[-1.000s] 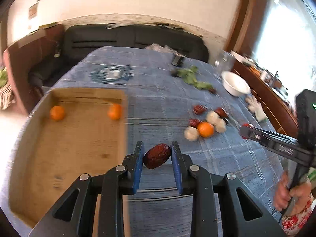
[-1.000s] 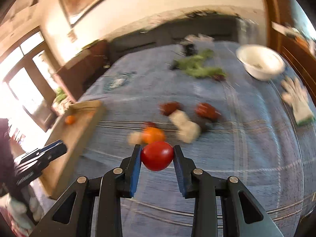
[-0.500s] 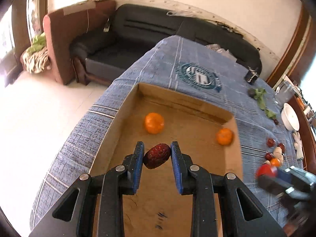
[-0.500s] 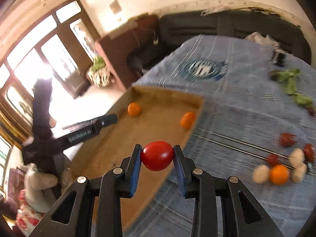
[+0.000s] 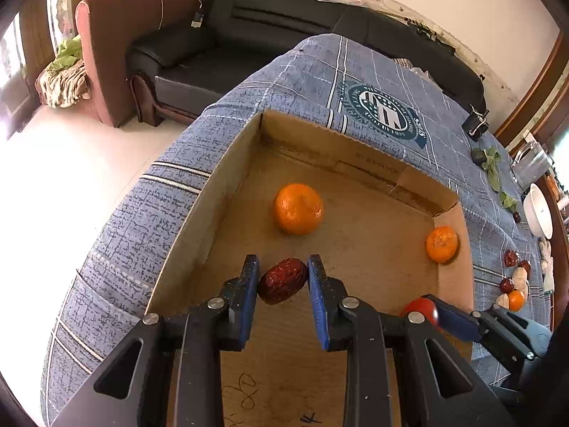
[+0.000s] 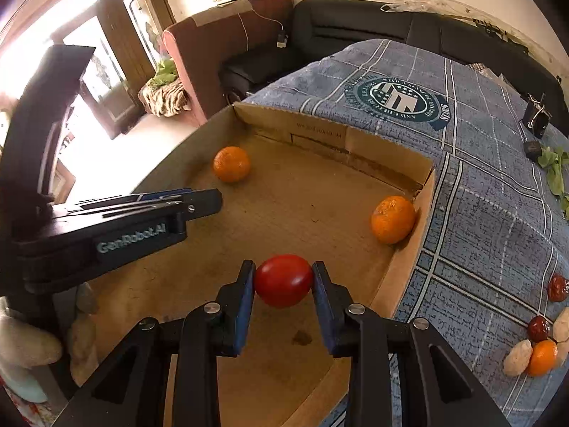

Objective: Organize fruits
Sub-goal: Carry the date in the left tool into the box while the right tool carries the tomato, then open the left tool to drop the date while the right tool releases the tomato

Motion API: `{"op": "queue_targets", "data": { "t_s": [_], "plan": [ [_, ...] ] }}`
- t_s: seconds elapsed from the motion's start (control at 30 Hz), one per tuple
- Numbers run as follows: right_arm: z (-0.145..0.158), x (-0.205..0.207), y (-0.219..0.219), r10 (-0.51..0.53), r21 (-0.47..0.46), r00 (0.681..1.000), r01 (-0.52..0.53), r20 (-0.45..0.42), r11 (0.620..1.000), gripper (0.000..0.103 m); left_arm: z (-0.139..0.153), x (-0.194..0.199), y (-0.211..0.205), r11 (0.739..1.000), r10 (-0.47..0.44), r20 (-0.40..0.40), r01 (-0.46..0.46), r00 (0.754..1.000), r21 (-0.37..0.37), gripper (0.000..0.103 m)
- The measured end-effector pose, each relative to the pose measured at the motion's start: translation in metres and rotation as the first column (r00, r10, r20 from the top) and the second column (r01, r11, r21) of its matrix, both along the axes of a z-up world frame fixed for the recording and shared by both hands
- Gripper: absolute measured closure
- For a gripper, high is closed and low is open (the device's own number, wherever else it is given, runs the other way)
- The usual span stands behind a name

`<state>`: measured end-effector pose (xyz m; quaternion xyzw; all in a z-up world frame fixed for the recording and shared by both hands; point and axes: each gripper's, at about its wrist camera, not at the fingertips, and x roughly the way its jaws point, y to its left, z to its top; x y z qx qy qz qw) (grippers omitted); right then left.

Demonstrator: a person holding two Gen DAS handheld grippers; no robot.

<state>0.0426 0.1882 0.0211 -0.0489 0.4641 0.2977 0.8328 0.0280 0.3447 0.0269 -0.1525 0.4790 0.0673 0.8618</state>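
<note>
A shallow cardboard box [image 5: 227, 163] [image 6: 409, 249] lies on the blue cloth table. Two oranges lie in it: one toward the far left [image 5: 298, 208] [image 6: 231, 163], one in the far right corner [image 5: 442, 244] [image 6: 392, 219]. My left gripper [image 5: 283, 281] is shut on a dark red date [image 5: 282, 280] and holds it over the box floor. My right gripper [image 6: 283, 281] is shut on a red tomato [image 6: 283, 280] over the box, and shows at the right in the left wrist view [image 5: 435, 315].
Loose fruit lies on the cloth right of the box: dates [image 6: 538, 328], pale pieces [image 6: 517, 358] and an orange [image 6: 542, 357]. A white bowl [image 5: 540, 210] and green leaves [image 6: 554, 170] lie further back. A black sofa [image 5: 249, 32] stands behind the table.
Both grippers moved further over the box and lower toward its floor, each still holding its fruit. The oranges have not moved.
</note>
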Motion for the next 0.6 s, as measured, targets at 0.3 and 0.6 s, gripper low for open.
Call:
{"op": "queue_targets", "data": {
  "t_s": [0.3,0.6],
  "plan": [
    [0.004,0.003,-0.008,-0.016,0.058,1.0,0.016,-0.003,0.998,0.06,0.017,-0.018,0.007,0.999,0.022,0.067,-0.019,0.998,-0.038,0.06],
    [0.046,-0.013,-0.047,-0.07,0.215,0.997,0.062,0.027,0.975,0.04,0.057,-0.057,0.003,0.995,0.064,0.178,-0.05,0.982,-0.082,0.052]
  ]
}}
